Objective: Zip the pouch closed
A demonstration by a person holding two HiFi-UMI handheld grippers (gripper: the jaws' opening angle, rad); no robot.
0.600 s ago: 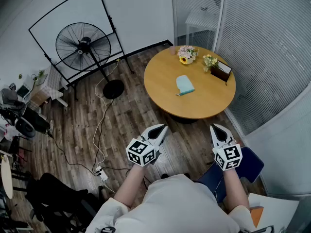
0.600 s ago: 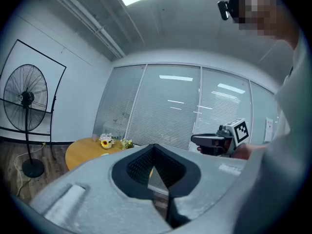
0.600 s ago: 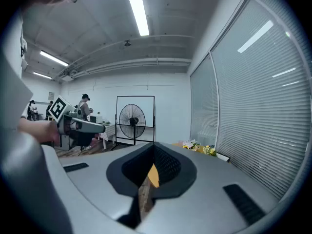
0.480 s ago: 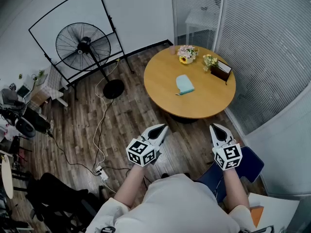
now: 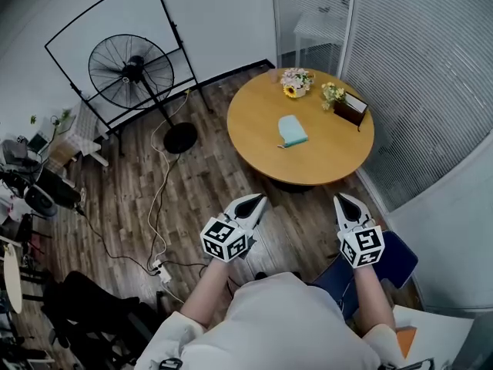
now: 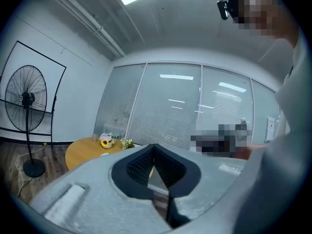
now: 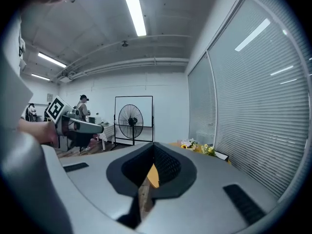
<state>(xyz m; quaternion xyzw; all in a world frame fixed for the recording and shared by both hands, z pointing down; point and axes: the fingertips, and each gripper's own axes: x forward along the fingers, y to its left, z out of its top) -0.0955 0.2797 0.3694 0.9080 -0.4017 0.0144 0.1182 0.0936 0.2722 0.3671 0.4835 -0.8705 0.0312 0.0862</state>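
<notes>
Well to the left of the round wooden table (image 5: 331, 153), a black pedestal fan (image 5: 129, 72) stands on the plank floor inside a thin black frame. A pale cable (image 5: 158, 199) trails from near the fan's base to a white power strip (image 5: 162, 274). On the person's side of the table, clear of its edge, the left gripper (image 5: 259, 200) is held out over the floor. Its own view shows the two jaws brought together at the tips, with only a thin slit lower down and nothing caught between them. About the middle of the table top lies the light blue pouch (image 5: 292, 131), flat, well apart from both grippers and touched by neither. It is too small here to tell whether its zip is open or closed. At the table's far edge stands a bunch of flowers (image 5: 296, 82) with a sunflower in it, then a smaller yellow posy (image 5: 333, 95) just to the right, and a dark brown box (image 5: 352, 112) beside that. The right gripper (image 5: 343, 200) is level with the left one, also short of the table's near edge, its jaws likewise pressed tip to tip and holding nothing. Right of the table runs a glass wall with closed blinds (image 5: 431, 75). A blue seat (image 5: 399, 259) shows on the person's side of the table, just beside the right gripper's marker cube.
</notes>
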